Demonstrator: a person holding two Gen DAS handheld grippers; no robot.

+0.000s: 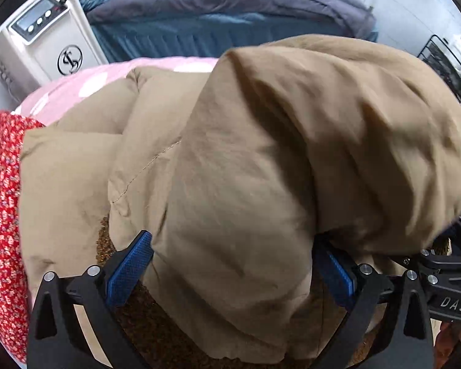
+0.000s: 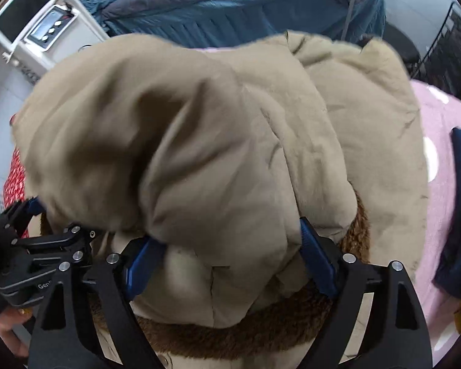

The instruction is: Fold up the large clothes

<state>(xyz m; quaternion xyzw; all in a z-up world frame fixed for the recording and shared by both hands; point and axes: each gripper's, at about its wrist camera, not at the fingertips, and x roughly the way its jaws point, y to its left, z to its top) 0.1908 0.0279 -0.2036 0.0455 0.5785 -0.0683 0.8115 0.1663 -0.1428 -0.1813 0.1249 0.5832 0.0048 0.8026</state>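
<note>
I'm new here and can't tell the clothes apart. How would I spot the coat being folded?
Find the pink spotted bedspread; the coat is the big puffy tan heap on it, between both grippers. Unlike the red floral cloth beside it, it is plain tan with brown fuzzy lining.

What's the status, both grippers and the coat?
Left gripper and right gripper each pinch bulky tan coat folds. Coat on pink blanket. Red floral garment alongside.

The coat [image 1: 246, 153] is matt tan woven cloth, softly creased, with a rough brown fleece lining [image 2: 261, 335]. The pads [image 1: 129, 269] are blue knurled plastic on matt black arms with shiny metal rivets. The pink blanket [image 2: 439, 215] looks fuzzy.
</note>
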